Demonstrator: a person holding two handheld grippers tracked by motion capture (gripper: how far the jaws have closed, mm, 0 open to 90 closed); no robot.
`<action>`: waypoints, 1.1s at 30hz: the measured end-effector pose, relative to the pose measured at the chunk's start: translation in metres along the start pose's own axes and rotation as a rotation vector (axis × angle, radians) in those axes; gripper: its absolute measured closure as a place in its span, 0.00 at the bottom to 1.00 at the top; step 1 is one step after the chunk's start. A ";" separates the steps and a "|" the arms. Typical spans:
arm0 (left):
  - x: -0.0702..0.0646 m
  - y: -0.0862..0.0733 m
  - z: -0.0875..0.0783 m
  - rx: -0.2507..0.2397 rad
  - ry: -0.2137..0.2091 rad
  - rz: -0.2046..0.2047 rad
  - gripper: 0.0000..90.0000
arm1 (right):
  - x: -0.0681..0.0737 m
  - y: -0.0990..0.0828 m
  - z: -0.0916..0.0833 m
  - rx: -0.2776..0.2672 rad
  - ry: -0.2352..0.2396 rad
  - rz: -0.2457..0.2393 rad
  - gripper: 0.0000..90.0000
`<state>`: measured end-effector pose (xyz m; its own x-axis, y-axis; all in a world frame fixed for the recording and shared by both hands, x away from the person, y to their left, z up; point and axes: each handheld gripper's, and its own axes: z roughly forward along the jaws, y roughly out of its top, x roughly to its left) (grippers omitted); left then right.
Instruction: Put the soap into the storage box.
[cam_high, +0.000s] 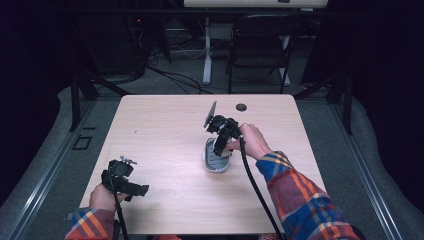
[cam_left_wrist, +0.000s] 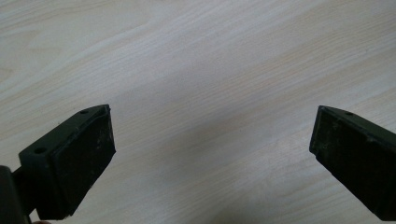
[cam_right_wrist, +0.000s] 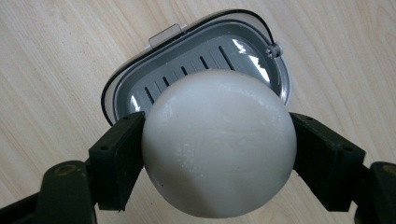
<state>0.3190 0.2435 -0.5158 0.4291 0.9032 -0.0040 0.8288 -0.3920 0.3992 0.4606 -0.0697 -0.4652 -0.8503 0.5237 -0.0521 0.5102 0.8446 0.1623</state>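
High view: right gripper held over the middle of the wooden table, pointing down at a grey soap dish lying directly beneath its tip, long axis running roughly away from the person; left gripper parked well apart near the table's near left corner, so the right hand by far the nearer one. Left gripper view: jaws spread wide over bare woodgrain, nothing between them (idle, by the look of it). Right gripper view: jaws pinching a rounded white bar of soap from both sides, pads pressed against its flanks; just beyond and below, the open soap dish with its slotted grey insert and a small clear tab at the rim, long axis lying slantwise across the frame, roughly in line with the span between the jaws. Soap clear of the dish, not yet seated, partly covering the near half of the tray from this angle. Likely next: straight descent into the tray, then release; little sideways correction needed, judging from the overlap.
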 end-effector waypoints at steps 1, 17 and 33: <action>0.000 0.000 0.000 0.000 0.000 0.001 0.00 | 0.000 0.001 0.001 0.002 0.003 -0.001 0.25; 0.000 0.001 0.001 0.004 -0.004 0.004 0.00 | 0.005 0.010 0.021 0.019 0.024 -0.015 0.25; 0.000 0.001 0.001 0.007 -0.005 0.004 0.00 | 0.005 0.011 0.038 0.021 0.024 -0.015 0.25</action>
<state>0.3202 0.2430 -0.5160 0.4346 0.9006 -0.0070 0.8293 -0.3972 0.3931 0.4670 -0.0536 -0.5007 -0.8608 0.5081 -0.0303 0.4996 0.8547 0.1409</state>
